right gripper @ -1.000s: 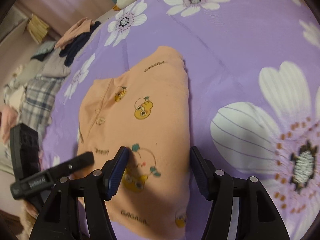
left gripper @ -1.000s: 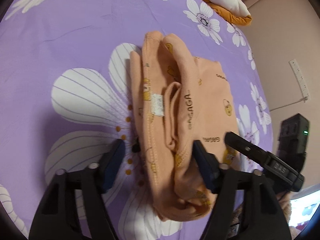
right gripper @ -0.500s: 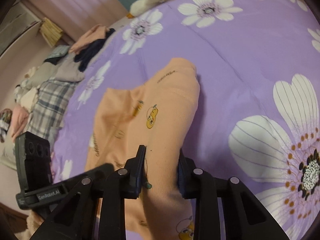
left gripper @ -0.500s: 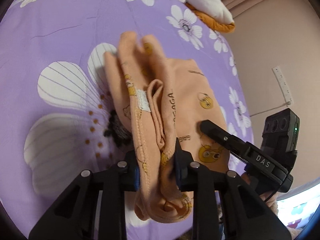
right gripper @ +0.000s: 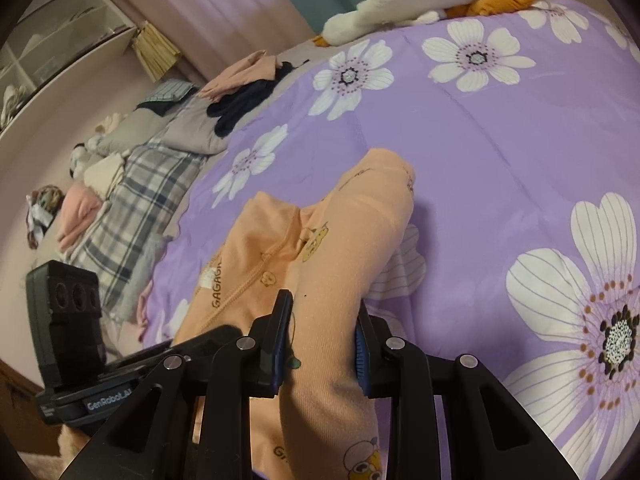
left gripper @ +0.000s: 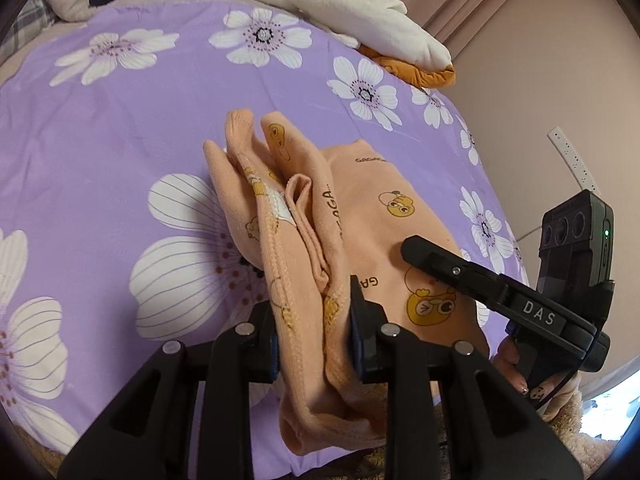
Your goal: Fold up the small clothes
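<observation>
A small peach garment (left gripper: pixel 372 220) printed with yellow ducks lies partly folded on the purple flowered bedspread (left gripper: pixel 100 128). My left gripper (left gripper: pixel 314 336) is shut on its bunched near edge, which is lifted off the bed. The right gripper also shows in this view (left gripper: pixel 500 296) at the right. In the right wrist view my right gripper (right gripper: pixel 322 344) is shut on the other side of the same garment (right gripper: pixel 352 240), raised off the bedspread (right gripper: pixel 500 140). The left gripper's body (right gripper: pixel 68 320) shows at the lower left there.
A white and orange plush toy (left gripper: pixel 360 12) lies at the bed's far edge. Piles of other clothes and a plaid blanket (right gripper: pixel 136 184) lie to the left of the bedspread. A wall (left gripper: pixel 540 60) runs along the right side.
Both grippers have closed on the garment's near edge and lifted it up from the bed. The fabric now hangs bunched between each pair of fingers.
</observation>
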A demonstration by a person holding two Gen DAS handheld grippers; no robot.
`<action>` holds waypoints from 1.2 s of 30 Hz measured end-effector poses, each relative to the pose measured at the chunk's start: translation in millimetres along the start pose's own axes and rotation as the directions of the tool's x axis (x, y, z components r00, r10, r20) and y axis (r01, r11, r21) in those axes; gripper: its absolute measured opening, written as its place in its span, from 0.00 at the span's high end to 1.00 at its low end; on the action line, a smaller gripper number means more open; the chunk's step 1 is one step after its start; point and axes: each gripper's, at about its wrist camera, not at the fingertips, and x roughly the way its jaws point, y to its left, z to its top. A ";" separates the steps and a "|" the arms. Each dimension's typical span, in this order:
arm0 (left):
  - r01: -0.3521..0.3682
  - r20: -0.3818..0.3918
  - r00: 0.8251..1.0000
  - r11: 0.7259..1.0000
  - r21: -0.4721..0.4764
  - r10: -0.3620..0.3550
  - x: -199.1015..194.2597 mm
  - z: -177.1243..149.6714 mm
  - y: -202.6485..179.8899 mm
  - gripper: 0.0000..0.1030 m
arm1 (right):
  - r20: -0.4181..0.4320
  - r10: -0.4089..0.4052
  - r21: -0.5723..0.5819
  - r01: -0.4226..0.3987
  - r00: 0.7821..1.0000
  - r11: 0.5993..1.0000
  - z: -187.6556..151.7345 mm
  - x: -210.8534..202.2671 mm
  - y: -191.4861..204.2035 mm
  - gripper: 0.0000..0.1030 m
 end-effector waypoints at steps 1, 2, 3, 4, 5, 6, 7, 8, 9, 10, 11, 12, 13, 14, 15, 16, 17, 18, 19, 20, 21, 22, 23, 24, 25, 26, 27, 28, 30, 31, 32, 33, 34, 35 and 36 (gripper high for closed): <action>-0.007 0.007 1.000 1.000 0.002 0.007 -1.9 0.2 -0.1 0.75 | 0.001 0.004 0.000 -0.004 1.000 1.000 0.5 0.2 1.1 0.71; -0.011 0.013 1.000 1.000 0.004 0.011 -4.3 -0.2 0.3 0.75 | 0.001 0.006 -0.003 -0.006 1.000 1.000 1.8 0.7 2.6 0.71; -0.014 0.017 1.000 1.000 0.007 0.014 -5.7 0.3 0.0 0.75 | 0.001 0.005 -0.007 -0.005 1.000 1.000 2.1 0.4 4.5 0.71; -0.017 0.023 1.000 1.000 0.010 0.017 -7.4 0.9 -0.3 0.75 | 0.003 0.003 -0.014 -0.003 1.000 1.000 2.6 -0.4 6.2 0.71; -0.020 0.031 0.999 1.000 0.013 0.020 -8.8 1.5 -0.7 0.75 | 0.005 0.001 -0.021 -0.001 1.000 1.000 2.6 -1.5 8.3 0.71; -0.024 0.041 0.999 1.000 0.019 0.023 -10.4 2.0 -1.5 0.75 | 0.007 -0.001 -0.030 0.001 1.000 1.000 3.1 -2.2 10.2 0.71; -0.032 0.054 0.998 0.999 0.032 0.030 -12.0 3.0 -2.9 0.75 | 0.009 -0.004 -0.037 0.004 1.000 0.999 4.4 -2.5 12.2 0.71; -0.041 0.064 0.997 0.998 0.045 0.038 -12.0 4.6 -4.7 0.75 | 0.014 -0.008 -0.048 0.009 1.000 0.999 7.2 -2.7 14.2 0.71; -0.054 0.072 0.996 0.997 0.060 0.049 -11.1 7.1 -6.9 0.75 | 0.018 -0.011 -0.056 0.012 1.000 0.998 8.3 -3.0 15.4 0.71; -0.061 0.077 0.995 0.996 0.068 0.056 -10.6 9.3 -8.1 0.75 | 0.023 -0.015 -0.069 0.017 1.000 0.998 10.4 -3.2 17.2 0.71; -0.069 0.085 0.994 0.995 0.074 0.063 -9.8 12.4 -8.3 0.75 | 0.028 -0.020 -0.083 0.023 0.999 0.996 13.5 -2.6 19.2 0.71; -0.080 0.094 0.993 0.994 0.078 0.073 -8.0 16.7 -8.5 0.75 | 0.032 -0.024 -0.095 0.027 0.999 0.995 15.9 -1.7 20.8 0.71; -0.091 0.100 0.991 0.993 0.081 0.083 -6.6 20.4 -7.5 0.75 | 0.036 -0.029 -0.105 0.033 0.999 0.994 18.7 -0.3 22.0 0.71; -0.103 0.108 0.990 0.991 0.084 0.094 -5.1 23.6 -7.1 0.75 | 0.040 -0.037 -0.113 0.041 0.999 0.993 22.1 1.9 23.2 0.71; -0.118 0.120 0.987 0.989 0.086 0.107 -2.4 28.4 -6.4 0.75 | 0.043 -0.042 -0.122 0.047 0.998 0.991 26.3 5.0 24.6 0.71; -0.125 0.127 0.985 0.988 0.088 0.114 -1.1 31.1 -5.0 0.75 | 0.044 -0.046 -0.128 0.052 0.998 0.990 28.9 7.2 25.3 0.71; -0.132 0.129 0.984 0.987 0.089 0.119 1.3 34.7 -3.8 0.75 | 0.046 -0.057 -0.135 0.063 0.997 0.989 32.7 10.7 26.2 0.71; -0.140 0.128 0.983 0.986 0.091 0.128 5.6 39.6 -1.9 0.75 | 0.049 -0.066 -0.143 0.073 0.997 0.987 35.6 14.0 27.2 0.71; -0.146 0.126 0.983 0.985 0.094 0.134 8.0 42.3 -0.4 0.75 | 0.047 -0.077 -0.150 0.083 0.996 0.985 39.6 19.1 27.7 0.71; -0.154 0.123 0.982 0.983 0.097 0.142 11.1 45.4 1.0 0.75 | 0.044 -0.083 -0.152 0.089 0.996 0.984 41.7 22.2 27.6 0.71; -0.162 0.122 0.981 0.982 0.100 0.149 14.1 48.0 2.5 0.75 | 0.041 -0.084 -0.152 0.089 0.996 0.984 43.9 25.9 27.1 0.71; -0.172 0.123 0.980 0.980 0.103 0.159 18.0 50.3 4.7 0.74 | 0.036 -0.083 -0.152 0.088 0.996 0.985 46.2 30.1 26.2 0.71; -0.178 0.118 0.979 0.979 0.103 0.166 21.5 51.5 7.0 0.74 | 0.031 -0.088 -0.151 0.091 0.996 0.984 48.0 35.3 24.6 0.71; -0.180 0.108 0.980 0.978 0.102 0.169 26.6 52.2 10.5 0.74 | 0.024 -0.096 -0.149 0.099 0.995 0.984 48.9 40.7 22.2 0.71; -0.181 0.096 0.980 0.979 0.098 0.172 31.2 52.4 13.7 0.74 | 0.014 -0.101 -0.141 0.102 0.995 0.985 49.0 45.8 19.0 0.71; -0.181 0.081 0.981 0.979 0.092 0.174 36.1 51.7 17.0 0.74 | 0.005 -0.104 -0.133 0.104 0.995 0.986 48.3 49.3 16.0 0.71; -0.175 0.058 0.984 0.981 0.082 0.171 42.2 50.0 21.9 0.74 | -0.009 -0.110 -0.124 0.108 0.994 0.986 46.5 54.6 12.0 0.71; -0.169 0.042 0.985 0.983 0.075 0.167 46.4 48.0 24.4 0.74 | -0.025 -0.122 -0.119 0.118 0.992 0.986 43.7 59.4 8.5 0.71; -0.165 0.001 0.986 0.985 0.050 0.166 56.9 43.5 31.5 0.74 | -0.052 -0.146 -0.115 0.140 0.988 0.984 37.6 65.2 2.3 0.71; -0.167 -0.018 0.986 0.985 0.038 0.168 61.8 40.5 35.3 0.74 | -0.069 -0.161 -0.114 0.152 0.985 0.982 34.4 68.8 -0.5 0.71; -0.171 -0.033 0.985 0.985 0.032 0.172 65.6 38.1 38.4 0.73 | -0.088 -0.181 -0.114 0.171 0.979 0.979 30.6 72.7 -3.6 0.71; -0.176 -0.043 0.983 0.984 0.026 0.177 67.9 36.1 39.8 0.72 | -0.107 -0.203 -0.112 0.191 0.973 0.975 27.3 76.0 -6.8 0.71; -0.185 -0.054 0.981 0.983 0.018 0.185 70.0 34.0 42.0 0.69 | -0.116 -0.218 -0.109 0.206 0.969 0.973 26.2 78.1 -9.1 0.71; -0.195 -0.064 0.979 0.981 0.005 0.194 71.5 32.5 44.3 0.65 | -0.125 -0.228 -0.102 0.216 0.965 0.971 23.5 79.0 -12.3 0.71; -0.203 -0.074 0.977 0.979 -0.018 0.201 71.0 32.0 47.9 0.63 | -0.129 -0.225 -0.095 0.214 0.966 0.972 22.6 79.0 -13.9 0.71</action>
